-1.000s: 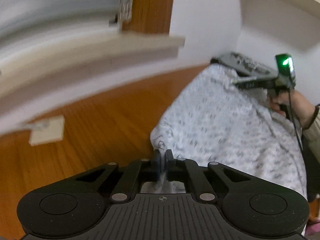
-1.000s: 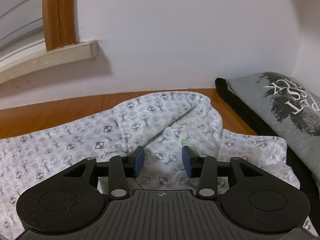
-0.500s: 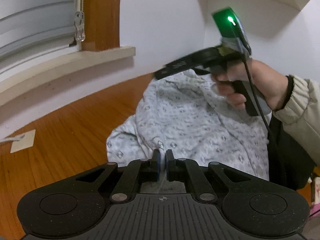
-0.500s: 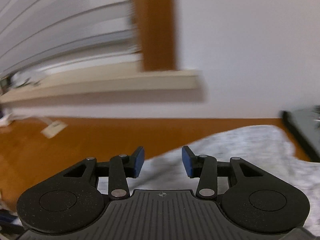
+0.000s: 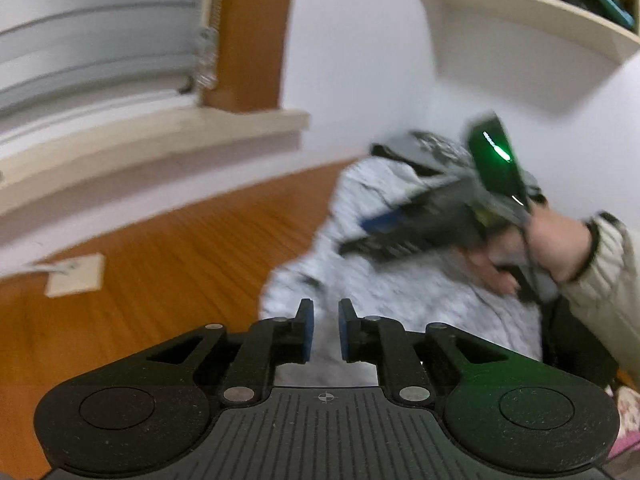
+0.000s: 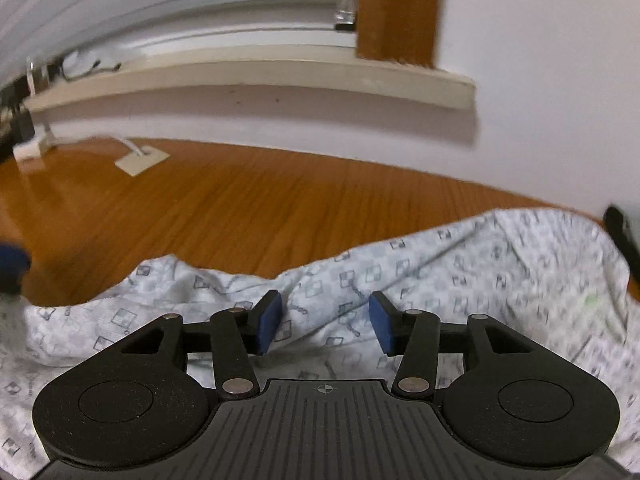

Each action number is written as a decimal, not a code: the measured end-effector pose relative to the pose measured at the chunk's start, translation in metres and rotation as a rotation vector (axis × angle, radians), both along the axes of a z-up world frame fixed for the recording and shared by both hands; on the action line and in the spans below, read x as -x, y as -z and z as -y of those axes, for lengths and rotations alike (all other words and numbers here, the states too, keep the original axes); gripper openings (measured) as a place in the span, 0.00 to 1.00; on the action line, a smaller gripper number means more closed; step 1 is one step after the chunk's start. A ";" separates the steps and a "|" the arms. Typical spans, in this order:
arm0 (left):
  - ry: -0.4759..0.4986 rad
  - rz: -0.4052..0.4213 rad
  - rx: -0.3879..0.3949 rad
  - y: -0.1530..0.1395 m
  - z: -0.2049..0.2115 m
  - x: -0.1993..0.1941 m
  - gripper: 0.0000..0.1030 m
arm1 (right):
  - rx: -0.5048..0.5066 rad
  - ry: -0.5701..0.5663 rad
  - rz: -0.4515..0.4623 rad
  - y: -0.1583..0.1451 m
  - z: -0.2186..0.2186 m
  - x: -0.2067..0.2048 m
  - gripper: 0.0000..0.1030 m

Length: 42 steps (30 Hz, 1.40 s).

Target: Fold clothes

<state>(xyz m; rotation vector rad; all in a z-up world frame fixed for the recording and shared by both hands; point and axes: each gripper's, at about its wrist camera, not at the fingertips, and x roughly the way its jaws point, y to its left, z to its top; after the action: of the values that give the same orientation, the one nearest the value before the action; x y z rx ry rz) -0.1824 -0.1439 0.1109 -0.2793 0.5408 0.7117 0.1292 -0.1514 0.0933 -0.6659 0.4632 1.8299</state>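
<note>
White patterned garment lies rumpled on the wooden tabletop. The left tool has parted its pads slightly and let go of the cloth it pinched half a second ago. The right tool hangs wide open and empty just above the fabric. A grey folded shirt lies beyond, below a wall shelf; a windowsill runs behind.

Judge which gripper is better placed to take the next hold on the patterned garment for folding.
Right, probably. The right gripper is open with the patterned garment lying directly between and beneath its fingers. The left gripper is open too, but sits at the cloth's edge beside the wooden floor.
</note>
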 end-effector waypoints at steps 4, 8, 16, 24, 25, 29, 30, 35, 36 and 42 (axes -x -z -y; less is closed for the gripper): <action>0.034 -0.108 -0.037 0.002 -0.034 -0.012 0.37 | -0.035 -0.011 -0.016 0.006 0.008 -0.004 0.47; 0.070 -0.137 0.007 0.018 -0.057 -0.029 0.36 | -0.077 -0.011 -0.045 0.007 0.013 -0.007 0.47; 0.120 -0.180 0.076 0.040 -0.094 -0.058 0.11 | -0.147 -0.015 -0.126 0.000 0.022 -0.020 0.47; 0.005 -0.169 -0.237 -0.056 -0.079 -0.050 0.02 | -0.226 0.031 -0.178 -0.010 0.028 -0.039 0.46; -0.008 -0.176 -0.311 -0.076 -0.074 -0.052 0.02 | -0.228 0.034 -0.171 -0.011 0.027 -0.042 0.46; -0.048 -0.175 -0.494 -0.137 -0.057 -0.061 0.02 | -0.218 0.090 -0.194 -0.009 0.017 -0.057 0.46; -0.056 -0.200 -0.517 -0.135 -0.056 -0.065 0.02 | -0.218 0.100 -0.202 -0.007 0.015 -0.060 0.46; -0.077 -0.311 -0.470 -0.091 -0.070 -0.069 0.03 | -0.196 0.145 -0.207 0.002 0.008 -0.066 0.46; -0.087 -0.308 -0.428 -0.079 -0.077 -0.063 0.03 | -0.189 0.151 -0.207 0.004 0.007 -0.067 0.46; -0.170 -0.229 -0.213 -0.029 -0.114 -0.012 0.13 | -0.137 0.180 -0.161 0.009 -0.001 -0.063 0.46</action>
<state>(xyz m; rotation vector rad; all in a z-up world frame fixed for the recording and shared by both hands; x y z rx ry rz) -0.1703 -0.0303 0.1400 -0.0440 0.6573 0.9659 0.1922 -0.1503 0.0839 -0.3729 0.4826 1.7324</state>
